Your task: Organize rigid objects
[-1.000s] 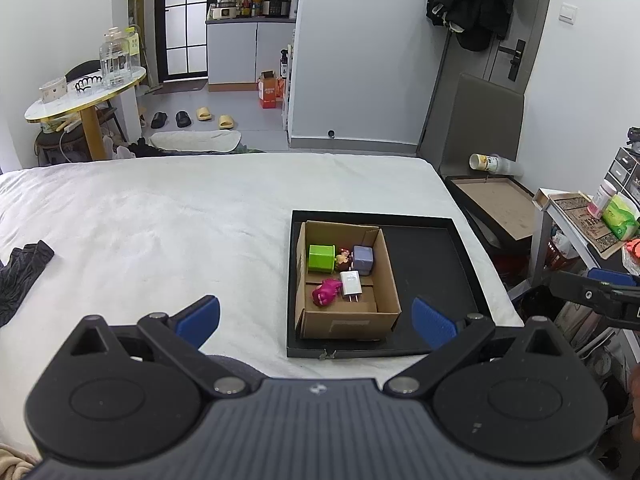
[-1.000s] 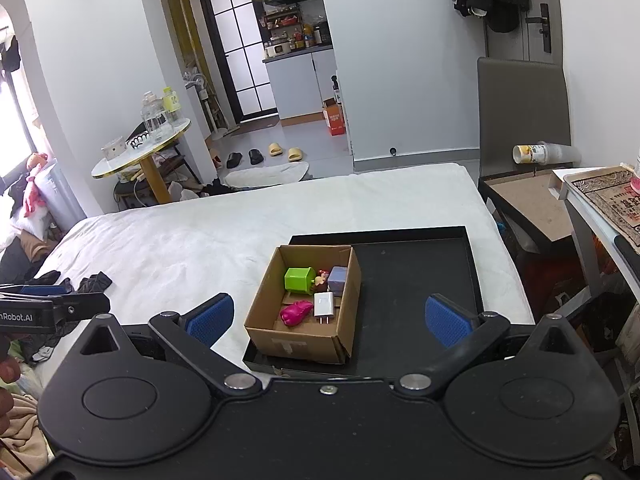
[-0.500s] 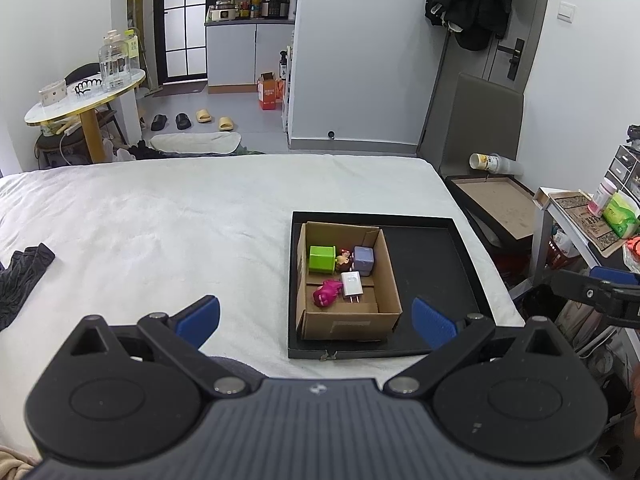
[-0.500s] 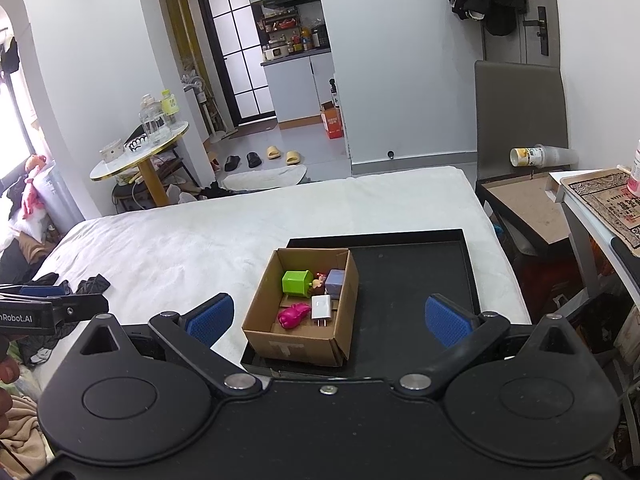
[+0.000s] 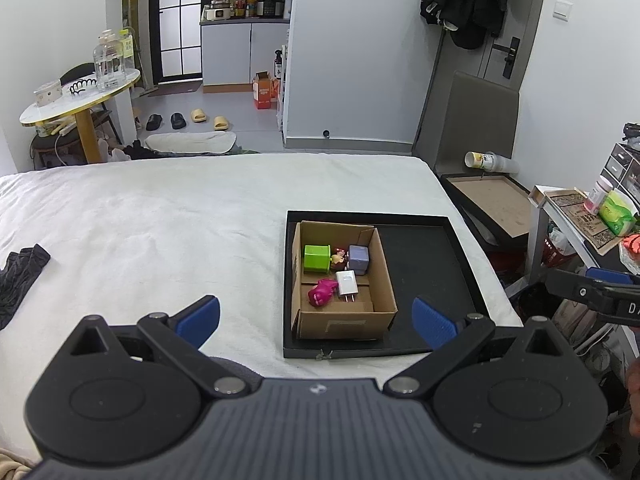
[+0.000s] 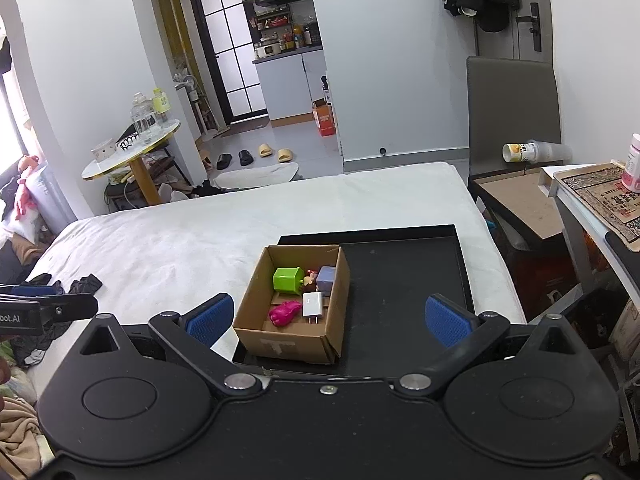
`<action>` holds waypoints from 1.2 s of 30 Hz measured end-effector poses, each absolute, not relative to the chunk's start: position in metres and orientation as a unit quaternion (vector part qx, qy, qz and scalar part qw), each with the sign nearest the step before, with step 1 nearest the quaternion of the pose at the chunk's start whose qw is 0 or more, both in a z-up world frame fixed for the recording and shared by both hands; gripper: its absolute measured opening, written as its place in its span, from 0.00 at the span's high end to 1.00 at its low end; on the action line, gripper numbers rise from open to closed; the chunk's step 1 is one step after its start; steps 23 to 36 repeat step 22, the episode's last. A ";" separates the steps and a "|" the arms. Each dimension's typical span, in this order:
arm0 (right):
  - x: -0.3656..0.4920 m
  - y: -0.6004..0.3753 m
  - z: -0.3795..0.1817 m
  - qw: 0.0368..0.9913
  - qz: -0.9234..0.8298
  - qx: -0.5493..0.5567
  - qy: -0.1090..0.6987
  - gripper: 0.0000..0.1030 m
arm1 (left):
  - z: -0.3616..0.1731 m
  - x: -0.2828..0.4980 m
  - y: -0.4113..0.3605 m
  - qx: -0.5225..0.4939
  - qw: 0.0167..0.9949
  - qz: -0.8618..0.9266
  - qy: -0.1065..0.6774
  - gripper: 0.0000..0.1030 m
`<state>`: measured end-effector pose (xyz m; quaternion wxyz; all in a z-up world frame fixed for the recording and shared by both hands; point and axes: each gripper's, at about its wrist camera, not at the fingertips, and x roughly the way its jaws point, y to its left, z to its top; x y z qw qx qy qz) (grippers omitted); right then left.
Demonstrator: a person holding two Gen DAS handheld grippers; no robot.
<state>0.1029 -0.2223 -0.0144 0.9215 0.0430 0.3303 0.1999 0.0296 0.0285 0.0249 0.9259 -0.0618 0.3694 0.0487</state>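
An open cardboard box (image 5: 343, 292) on a black tray (image 5: 432, 264) holds a green cube (image 5: 317, 258), lilac cube (image 5: 359, 259), white charger (image 5: 347, 285) and pink toy (image 5: 321, 293). Left gripper (image 5: 316, 316) and right gripper (image 6: 328, 320) both spread apart, empty.

Box (image 5: 343, 322) between the jaws: plain brown corrugated cardboard, matt, pale label on the near wall. Tray (image 5: 424, 264) under it: black, matt, smooth. Sheet (image 5: 160, 232) left of the jaws: white cloth, soft weave, lightly creased. Inside the box: green block (image 5: 317, 258) and white charger (image 5: 346, 282), smooth plastic; pink toy (image 5: 320, 293), slightly glossy plastic. Finger pads (image 5: 199, 316): blue, fine-ribbed, rubbery. Gripper bodies: matt black plastic, bare metal pivot pins.
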 end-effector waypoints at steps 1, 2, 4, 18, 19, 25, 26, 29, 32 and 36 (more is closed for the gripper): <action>0.103 -0.222 -0.014 0.922 0.200 0.043 0.330 0.00 | 0.025 0.030 0.028 -0.060 0.926 0.049 0.369 0.01; 0.102 -0.222 -0.015 0.921 0.200 0.043 0.330 0.00 | 0.024 0.029 0.028 -0.060 0.926 0.049 0.370 0.01; 0.102 -0.222 -0.015 0.922 0.199 0.043 0.330 0.00 | 0.024 0.029 0.027 -0.060 0.926 0.048 0.371 0.01; 0.102 -0.223 -0.016 0.922 0.199 0.043 0.330 0.00 | 0.021 0.029 0.025 -0.054 0.926 0.043 0.371 0.01; 0.102 -0.223 -0.016 0.922 0.199 0.043 0.331 0.00 | 0.021 0.029 0.026 -0.055 0.926 0.043 0.371 0.01; 0.102 -0.223 -0.017 0.922 0.198 0.044 0.331 0.00 | 0.021 0.029 0.026 -0.055 0.926 0.040 0.371 0.01; 0.102 -0.223 -0.017 0.922 0.198 0.044 0.331 0.00 | 0.021 0.029 0.026 -0.055 0.926 0.040 0.371 0.01; 0.102 -0.223 -0.017 0.922 0.198 0.044 0.331 0.00 | 0.021 0.029 0.026 -0.055 0.926 0.040 0.371 0.01; 0.102 -0.223 -0.017 0.922 0.198 0.044 0.331 0.00 | 0.021 0.029 0.026 -0.055 0.926 0.040 0.371 0.01; 0.102 -0.223 -0.017 0.922 0.198 0.044 0.331 0.00 | 0.021 0.029 0.026 -0.055 0.926 0.040 0.371 0.01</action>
